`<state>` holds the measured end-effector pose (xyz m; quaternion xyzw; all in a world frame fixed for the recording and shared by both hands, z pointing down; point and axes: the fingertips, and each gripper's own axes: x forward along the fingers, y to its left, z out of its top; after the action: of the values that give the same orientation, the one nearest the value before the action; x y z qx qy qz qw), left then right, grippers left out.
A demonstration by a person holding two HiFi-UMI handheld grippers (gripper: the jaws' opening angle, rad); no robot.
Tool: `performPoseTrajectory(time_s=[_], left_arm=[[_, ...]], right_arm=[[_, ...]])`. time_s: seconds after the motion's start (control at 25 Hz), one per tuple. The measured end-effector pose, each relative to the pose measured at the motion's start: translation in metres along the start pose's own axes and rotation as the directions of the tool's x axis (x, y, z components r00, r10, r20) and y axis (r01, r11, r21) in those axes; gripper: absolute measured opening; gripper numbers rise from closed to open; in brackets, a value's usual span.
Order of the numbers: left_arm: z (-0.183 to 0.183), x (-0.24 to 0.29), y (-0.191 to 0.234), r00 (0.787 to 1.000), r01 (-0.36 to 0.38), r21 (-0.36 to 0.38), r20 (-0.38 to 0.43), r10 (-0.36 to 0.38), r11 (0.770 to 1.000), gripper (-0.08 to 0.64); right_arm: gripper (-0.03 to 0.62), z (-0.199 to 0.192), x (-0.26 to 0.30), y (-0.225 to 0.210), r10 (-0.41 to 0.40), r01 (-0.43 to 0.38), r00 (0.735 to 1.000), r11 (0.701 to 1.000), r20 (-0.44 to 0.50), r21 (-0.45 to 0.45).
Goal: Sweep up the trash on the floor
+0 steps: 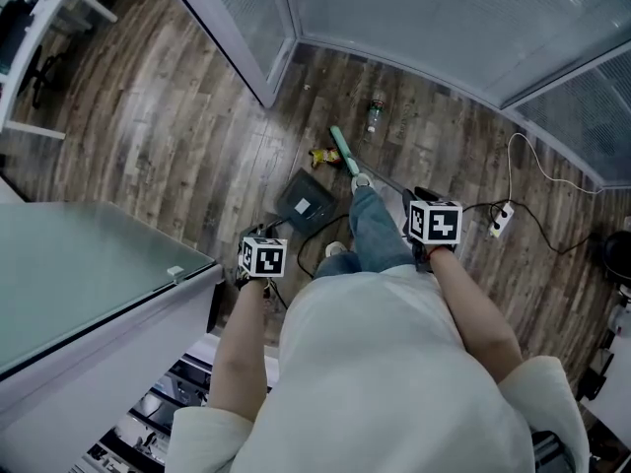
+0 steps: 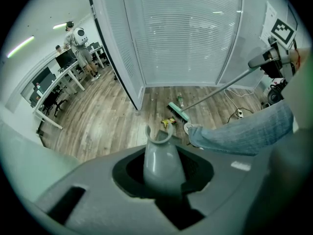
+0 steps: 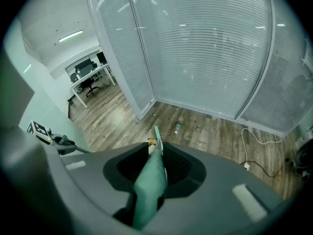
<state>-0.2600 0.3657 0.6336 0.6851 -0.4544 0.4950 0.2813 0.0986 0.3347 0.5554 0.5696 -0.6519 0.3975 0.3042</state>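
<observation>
Jaws clamping broom [image 1: 344,152], dustpan [image 1: 305,205], handles slanting floorward

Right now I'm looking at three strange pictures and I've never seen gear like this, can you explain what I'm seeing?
No robot here: a person carries a handheld gripper in each hand. The head view looks down from a camera on their head; the other two cameras ride on the grippers. The left gripper is closed on the handle of a dustpan, the right gripper on a green broom. On the wooden floor lie a plastic bottle, yellow trash beside the broom head, and a white power strip.
</observation>
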Motion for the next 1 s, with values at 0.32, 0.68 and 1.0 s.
performPoseTrajectory(time_s=[0.32, 0.68, 1.0], left_arm=[[0.028, 0.016, 0.013, 1.000, -0.024, -0.030, -0.014, 0.024, 0.999, 0.092], [0.061, 0.034, 0.020, 0.998, -0.031, -0.028, -0.046, 0.030, 0.999, 0.092], [0.072, 0.044, 0.027, 0.997, -0.031, -0.033, -0.069, 0.028, 0.999, 0.092]], right_arm=[[0.101, 0.032, 0.026, -0.010, 0.010, -0.011, 1.000, 0.999, -0.019, -0.045], [0.101, 0.070, 0.056, -0.027, 0.004, -0.008, 0.999, 0.997, -0.049, -0.079], [0.101, 0.095, 0.087, -0.032, 0.000, -0.008, 0.998, 0.994, -0.068, -0.108]])
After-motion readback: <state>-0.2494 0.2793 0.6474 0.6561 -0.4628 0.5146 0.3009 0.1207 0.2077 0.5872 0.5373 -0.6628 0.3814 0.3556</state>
